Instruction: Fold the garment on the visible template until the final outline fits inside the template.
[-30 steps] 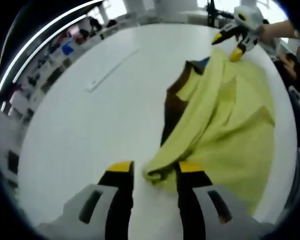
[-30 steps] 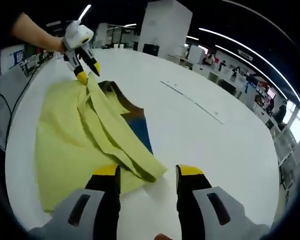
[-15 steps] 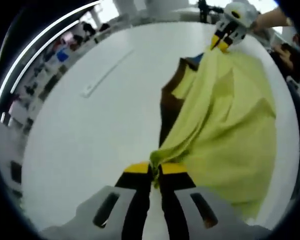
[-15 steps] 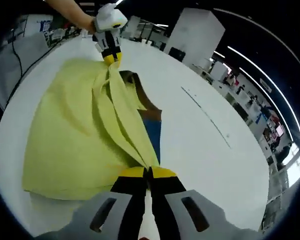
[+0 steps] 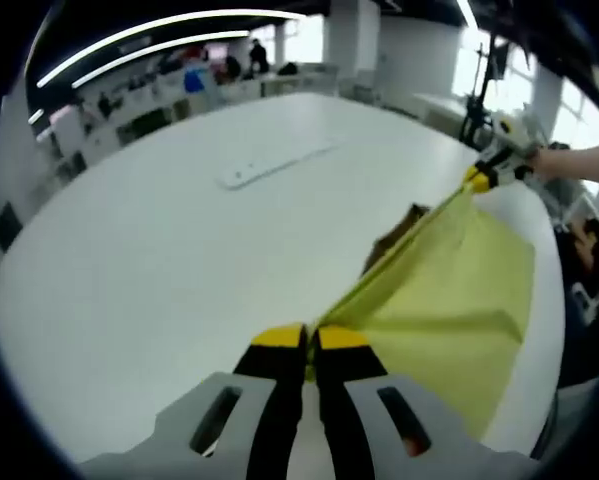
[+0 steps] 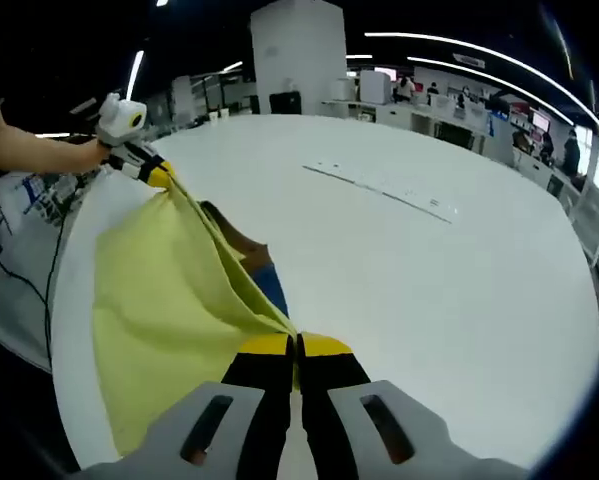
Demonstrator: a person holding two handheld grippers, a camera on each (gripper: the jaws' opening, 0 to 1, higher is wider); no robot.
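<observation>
Left gripper view: the left gripper, at 6 o'clock, has its yellow-tipped jaws pressed together on a corner of the yellow garment. Half a second ago the cloth lay spread on the white table; now its gripped edge is lifted and pulled taut, running up toward 2 o'clock, where the right gripper, held by a person's hand, pinches the other corner. The rest of the cloth hangs down to the table at 4 o'clock. A dark brown piece of the template peeks out from behind the raised edge. A thin white strip lies on the table at 12 o'clock. No readable writing.

Right gripper view: the right gripper at 6 o'clock is likewise clamped tight on the garment. The stretched edge climbs to 10 o'clock, where the left gripper holds it. Brown and blue template patches now show beneath the lifted fold, less than before. The white strip lies toward 1 o'clock.
</observation>
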